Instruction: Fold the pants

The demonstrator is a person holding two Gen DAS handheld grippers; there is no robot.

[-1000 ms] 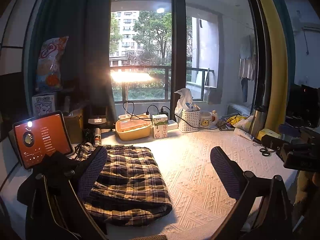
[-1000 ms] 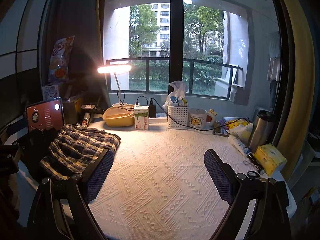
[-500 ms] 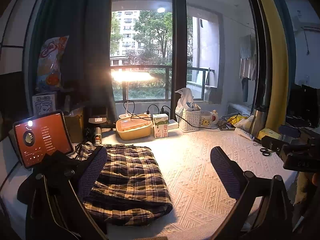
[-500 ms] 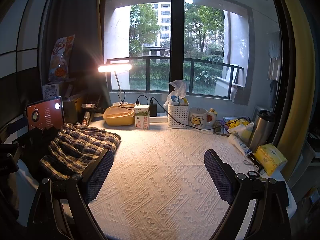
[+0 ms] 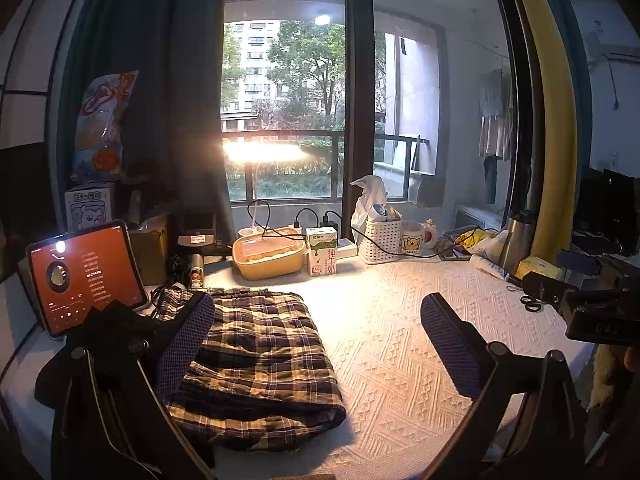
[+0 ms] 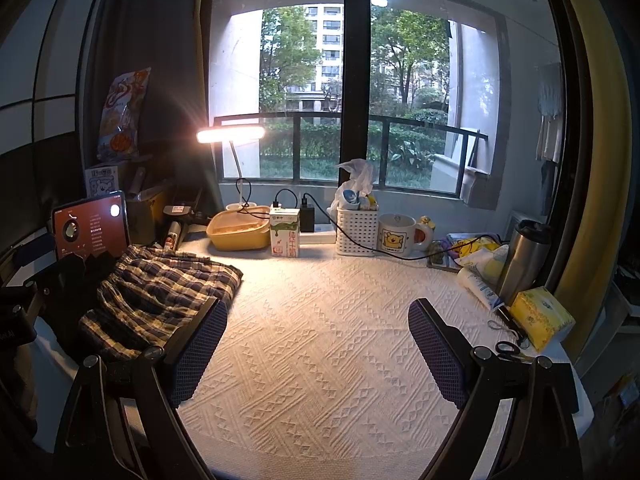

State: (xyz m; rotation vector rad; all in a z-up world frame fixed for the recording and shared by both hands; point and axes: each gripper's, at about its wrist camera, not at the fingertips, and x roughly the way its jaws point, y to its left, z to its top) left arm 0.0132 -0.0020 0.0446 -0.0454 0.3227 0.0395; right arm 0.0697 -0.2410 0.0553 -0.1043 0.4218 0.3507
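Observation:
The plaid pants [image 5: 260, 356] lie folded in a compact stack on the left side of the white textured tablecloth [image 5: 400, 340]. They also show in the right wrist view [image 6: 160, 292] at the left. My left gripper [image 5: 320, 340] is open and empty, held above the table, its left finger over the pants' left edge. My right gripper [image 6: 318, 348] is open and empty over the bare cloth, to the right of the pants.
A lit tablet [image 5: 86, 276] and dark cloth [image 5: 104, 336] stand left of the pants. Along the back are a yellow container [image 5: 268, 256], milk carton [image 5: 322, 256], white basket [image 5: 378, 238], mug [image 5: 414, 238] and lamp [image 6: 230, 136]. A steel flask [image 6: 522, 260], tissues [image 6: 540, 316] and scissors [image 6: 510, 350] lie right.

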